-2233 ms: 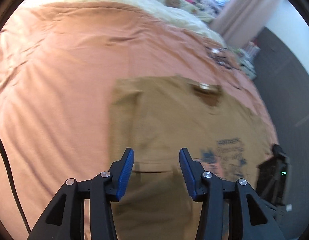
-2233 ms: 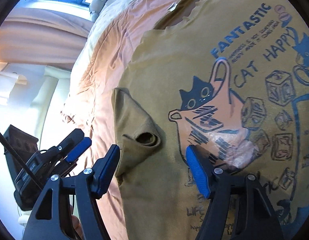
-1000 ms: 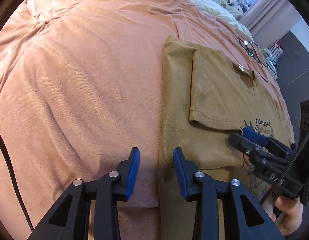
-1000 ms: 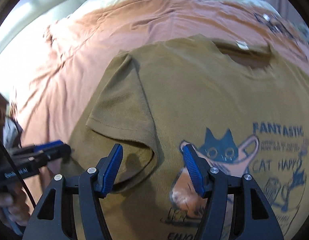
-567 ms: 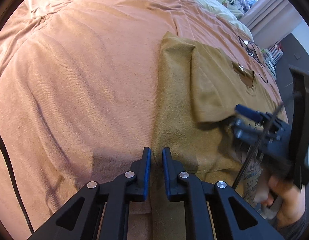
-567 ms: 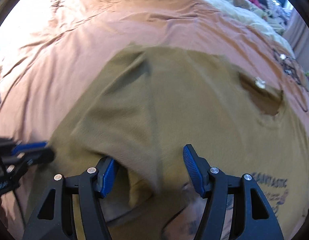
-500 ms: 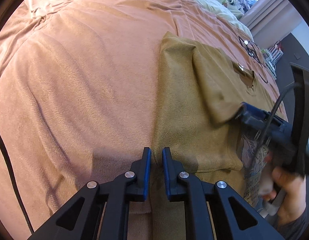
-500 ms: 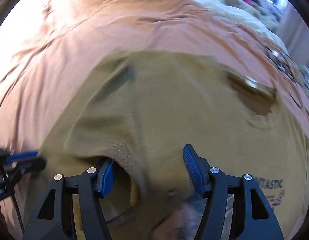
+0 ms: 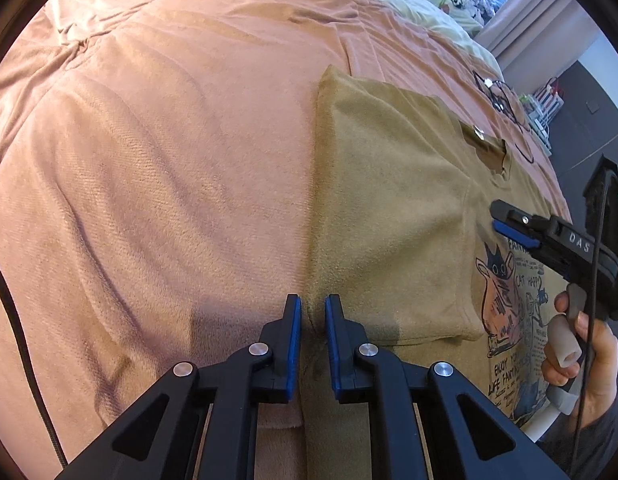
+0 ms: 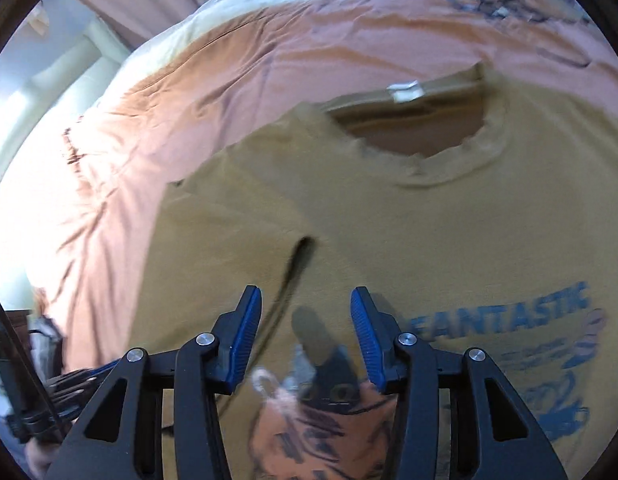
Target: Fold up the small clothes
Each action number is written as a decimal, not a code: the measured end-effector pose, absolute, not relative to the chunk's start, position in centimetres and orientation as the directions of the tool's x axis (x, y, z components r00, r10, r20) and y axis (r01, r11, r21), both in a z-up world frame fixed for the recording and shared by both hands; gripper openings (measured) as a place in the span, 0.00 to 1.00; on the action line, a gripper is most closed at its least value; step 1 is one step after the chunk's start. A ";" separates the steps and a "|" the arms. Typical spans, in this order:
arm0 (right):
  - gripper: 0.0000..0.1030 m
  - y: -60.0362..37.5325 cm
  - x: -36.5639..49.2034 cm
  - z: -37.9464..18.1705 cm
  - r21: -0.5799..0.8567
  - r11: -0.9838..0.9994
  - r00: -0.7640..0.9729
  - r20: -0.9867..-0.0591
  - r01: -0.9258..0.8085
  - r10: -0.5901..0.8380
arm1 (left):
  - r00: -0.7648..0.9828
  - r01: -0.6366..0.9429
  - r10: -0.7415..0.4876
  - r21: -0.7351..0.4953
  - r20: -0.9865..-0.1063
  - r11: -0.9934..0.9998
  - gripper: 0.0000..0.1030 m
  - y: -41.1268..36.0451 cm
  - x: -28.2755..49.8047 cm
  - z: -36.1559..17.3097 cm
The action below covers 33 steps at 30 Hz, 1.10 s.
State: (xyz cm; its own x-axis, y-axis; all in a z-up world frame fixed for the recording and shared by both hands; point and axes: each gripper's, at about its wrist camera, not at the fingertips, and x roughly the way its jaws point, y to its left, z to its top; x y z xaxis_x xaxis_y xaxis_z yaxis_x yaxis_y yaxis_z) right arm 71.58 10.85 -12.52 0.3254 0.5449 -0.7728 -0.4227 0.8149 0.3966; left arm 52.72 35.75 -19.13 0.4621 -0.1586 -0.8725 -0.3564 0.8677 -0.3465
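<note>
A small olive-brown T-shirt [image 9: 389, 208] with a blue cat print lies flat on the salmon bedspread [image 9: 169, 160]; its left sleeve is folded inward over the body. My left gripper [image 9: 309, 312] is shut on the shirt's left side edge, low near the hem. My right gripper [image 9: 505, 224] hovers over the chest, jaws a little apart. In the right wrist view the shirt [image 10: 429, 232] fills the frame, neck opening at the top, and my right gripper [image 10: 307, 312] is open and empty just above the cat print.
The bedspread [image 10: 189, 92] reaches far to the left. A cream blanket [image 9: 421, 4] and soft toys lie at the bed's far end. A black cable with a white plug [image 9: 501, 96] lies beyond the collar. A curtain and dark wall stand at right.
My left gripper has closed on the shirt's side edge and stays there. My right gripper has moved from the folded sleeve toward the chest and collar, staying open.
</note>
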 end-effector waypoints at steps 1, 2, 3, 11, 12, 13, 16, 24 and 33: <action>0.43 11.2 72.0 -12.8 0.412 0.807 0.312 -0.770 -0.424 0.557 | 0.463 -0.357 -0.159 -0.347 -0.872 0.867 0.13 35.7 52.7 -19.2; 0.43 11.6 72.5 -13.1 0.421 0.802 0.302 -0.769 -0.424 0.563 | 0.463 -0.357 -0.159 -0.348 -0.872 0.867 0.13 35.7 52.6 -19.2; 0.43 12.1 73.1 -13.4 0.424 0.801 0.293 -0.772 -0.423 0.564 | 0.462 -0.357 -0.160 -0.348 -0.872 0.867 0.13 35.6 52.6 -19.2; 0.00 13.4 74.2 -13.6 0.366 0.830 0.353 -0.777 -0.422 0.522 | 0.479 -0.351 -0.156 -0.351 -0.864 0.868 0.13 36.1 52.5 -18.5; 0.00 13.1 73.8 -13.1 0.362 0.832 0.364 -0.772 -0.420 0.520 | 0.483 -0.347 -0.163 -0.359 -0.861 0.866 0.14 36.1 52.5 -18.5; 0.00 12.9 73.4 -12.8 0.361 0.835 0.372 -0.771 -0.415 0.517 | 0.483 -0.343 -0.168 -0.362 -0.859 0.866 0.14 36.0 52.5 -18.5; 0.00 12.0 72.7 -12.7 0.357 0.844 0.370 -0.780 -0.401 0.505 | 0.471 -0.338 -0.163 -0.348 -0.867 0.874 0.14 35.5 52.8 -18.6; 0.01 10.5 72.3 -12.4 0.385 0.862 0.336 -0.805 -0.330 0.488 | 0.445 -0.344 -0.155 -0.328 -0.882 0.880 0.14 35.2 52.6 -18.9; 0.03 8.1 69.4 -10.8 0.433 0.816 0.282 -0.787 -0.382 0.549 | 0.495 -0.320 -0.111 -0.300 -0.862 0.899 0.14 33.5 52.1 -16.6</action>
State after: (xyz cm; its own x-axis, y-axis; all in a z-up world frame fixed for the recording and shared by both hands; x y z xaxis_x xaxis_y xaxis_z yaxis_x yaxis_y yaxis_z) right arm 69.36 8.05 -10.80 0.2820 0.5494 -0.7865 -0.3817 0.8164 0.4334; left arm 52.13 33.49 -16.57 0.4954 -0.1112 -0.8615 -0.3197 0.8988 -0.2999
